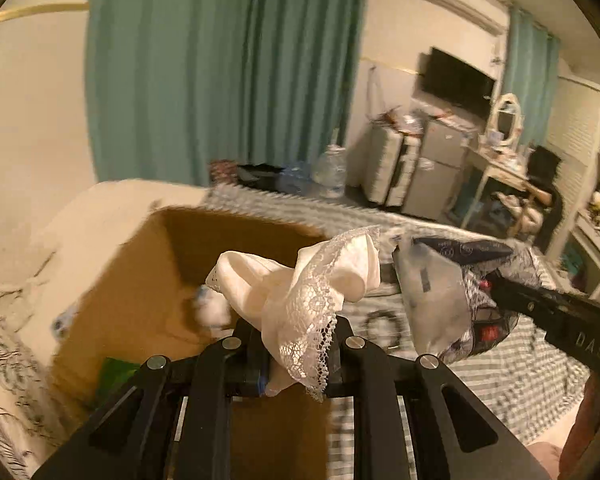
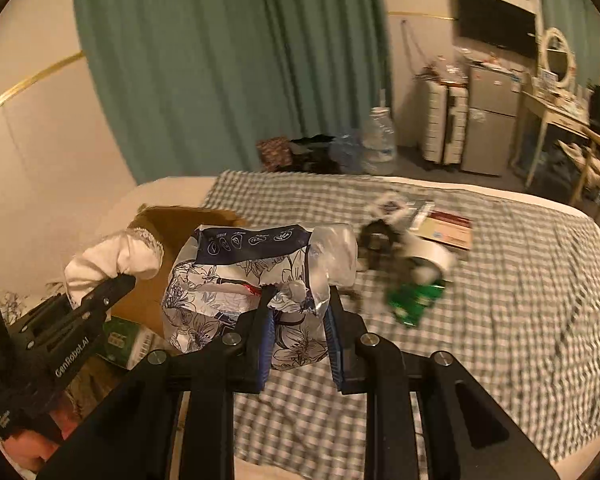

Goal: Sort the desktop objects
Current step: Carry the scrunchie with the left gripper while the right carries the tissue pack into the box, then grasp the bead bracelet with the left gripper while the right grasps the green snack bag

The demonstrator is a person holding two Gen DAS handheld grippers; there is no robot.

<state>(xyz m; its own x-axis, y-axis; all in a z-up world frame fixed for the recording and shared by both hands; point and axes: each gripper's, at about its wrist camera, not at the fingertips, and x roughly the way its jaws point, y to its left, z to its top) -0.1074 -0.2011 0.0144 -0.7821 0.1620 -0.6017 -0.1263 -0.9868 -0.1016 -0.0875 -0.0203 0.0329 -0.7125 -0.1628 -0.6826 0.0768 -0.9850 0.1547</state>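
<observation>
Left wrist view: both tongs carry loads above the cardboard box (image 1: 148,288).
Left tongs (image 1: 290,344) pinch a lace-trimmed white cloth (image 1: 320,280); right tongs (image 2: 300,320) clamp a floral plastic pack (image 2: 236,280); centre each over the opening before letting go.

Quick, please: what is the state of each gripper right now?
Left gripper: closed on the white lace cloth.
Right gripper: closed on the floral plastic pack.

Cardboard box (image 1: 148,280) lies left on the bed (image 2: 520,300); tape roll (image 2: 432,258) right.
</observation>
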